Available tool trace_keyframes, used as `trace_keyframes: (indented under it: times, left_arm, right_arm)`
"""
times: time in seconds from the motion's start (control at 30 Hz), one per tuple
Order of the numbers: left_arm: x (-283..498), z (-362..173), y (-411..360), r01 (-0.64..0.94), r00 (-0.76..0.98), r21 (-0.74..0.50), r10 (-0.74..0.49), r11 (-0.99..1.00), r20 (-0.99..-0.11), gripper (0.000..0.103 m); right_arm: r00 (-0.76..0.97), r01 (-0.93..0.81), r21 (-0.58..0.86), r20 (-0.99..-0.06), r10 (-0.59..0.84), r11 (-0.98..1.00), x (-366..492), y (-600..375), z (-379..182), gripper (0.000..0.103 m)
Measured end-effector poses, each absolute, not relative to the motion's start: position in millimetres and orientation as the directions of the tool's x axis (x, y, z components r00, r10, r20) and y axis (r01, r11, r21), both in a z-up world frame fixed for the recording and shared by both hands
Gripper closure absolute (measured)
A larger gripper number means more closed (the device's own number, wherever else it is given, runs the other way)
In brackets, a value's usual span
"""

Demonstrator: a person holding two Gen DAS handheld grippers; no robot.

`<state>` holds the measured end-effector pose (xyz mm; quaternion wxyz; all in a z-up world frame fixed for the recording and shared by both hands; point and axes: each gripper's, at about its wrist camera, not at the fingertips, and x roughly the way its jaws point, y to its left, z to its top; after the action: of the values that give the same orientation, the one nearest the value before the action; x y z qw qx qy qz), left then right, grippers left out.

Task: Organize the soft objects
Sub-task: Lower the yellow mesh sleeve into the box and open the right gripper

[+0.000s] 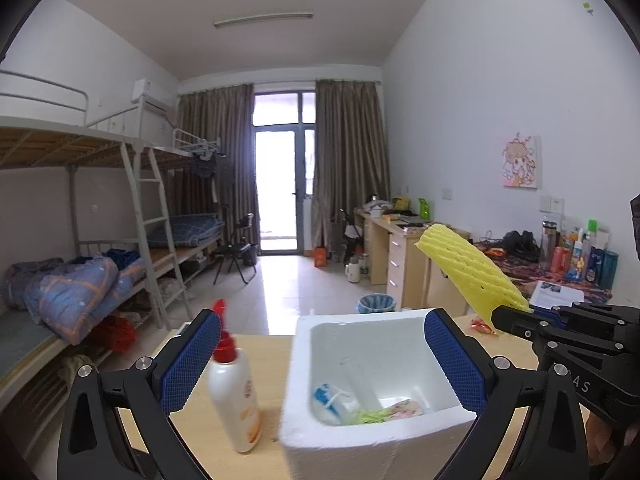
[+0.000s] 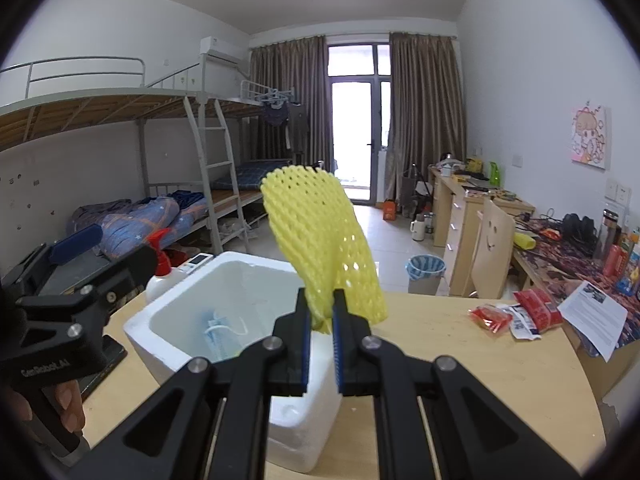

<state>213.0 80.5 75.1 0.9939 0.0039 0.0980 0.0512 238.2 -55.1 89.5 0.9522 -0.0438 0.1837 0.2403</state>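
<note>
A white foam box (image 1: 304, 420) stands on the wooden table (image 1: 264, 356); it also shows in the right wrist view (image 2: 160, 336). Inside lie a blue face mask (image 2: 218, 336), a green and pink soft item (image 1: 384, 412) and clear wrap. My right gripper (image 2: 320, 320) is shut on a yellow foam net sleeve (image 2: 320, 236) and holds it upright above the box's right rim; the sleeve also shows in the left wrist view (image 1: 468, 268). My left gripper (image 1: 320, 356) is open and empty, its fingers either side of the box's near side.
A white lotion bottle (image 1: 234, 396) with a red pump stands left of the box. Red snack packets (image 2: 512, 314) and a printed sheet (image 2: 592, 316) lie on the table's right. A remote (image 2: 196, 260) lies behind the box. A chair and desks stand to the right.
</note>
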Motion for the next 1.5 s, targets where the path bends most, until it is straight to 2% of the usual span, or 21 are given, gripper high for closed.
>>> trace_keyframes:
  times: [0.27, 0.53, 0.97, 1.03, 1.1, 1.17, 1.4, 1.5]
  left_arm:
    - [196.9, 72.3, 104.4, -0.176, 0.968, 0.0, 0.173, 0.984, -0.181, 0.001]
    - [190.6, 69.1, 126.2, -0.204, 0.964, -0.035, 0.194, 0.978, -0.183, 0.001]
    - [192.5, 65.6, 132.5, -0.216, 0.96, -0.021, 0.208, 0.976, -0.19, 0.001]
    - [192.3, 65.7, 132.5, -0.213, 0.96, -0.019, 0.205, 0.977, -0.191, 0.001]
    - [191.6, 66.7, 131.5, -0.211, 0.961, -0.016, 0.204, 0.977, -0.188, 0.001]
    - [190.3, 68.2, 130.1, -0.21, 0.962, -0.019, 0.204, 0.977, -0.181, 0.001]
    - [188.3, 68.9, 131.6, -0.207, 0.965, -0.029, 0.199, 0.978, -0.172, 0.001]
    - [189.2, 69.5, 130.6, -0.201, 0.965, -0.024, 0.194, 0.979, -0.176, 0.001]
  right_arm:
    - [0.791, -0.518, 0.0, -0.382, 0.478, 0.856, 241.9, -29.3, 88.6, 0.091]
    - [0.77, -0.537, 0.011, -0.402, 0.495, 0.844, 251.3, -8.6, 80.6, 0.091]
    - [0.76, -0.546, 0.01, -0.415, 0.5, 0.838, 253.7, -3.0, 79.1, 0.091]
    - [0.755, -0.546, 0.016, -0.424, 0.5, 0.838, 256.0, -3.7, 78.3, 0.082]
    - [0.747, -0.549, 0.026, -0.433, 0.504, 0.835, 256.6, -2.9, 77.1, 0.044]
    - [0.744, -0.554, 0.041, -0.425, 0.516, 0.832, 255.2, -3.4, 77.4, 0.034]
    - [0.732, -0.56, 0.06, -0.432, 0.527, 0.826, 256.1, -2.9, 76.3, 0.016]
    - [0.733, -0.556, 0.062, -0.434, 0.524, 0.829, 255.4, -3.8, 76.3, 0.016]
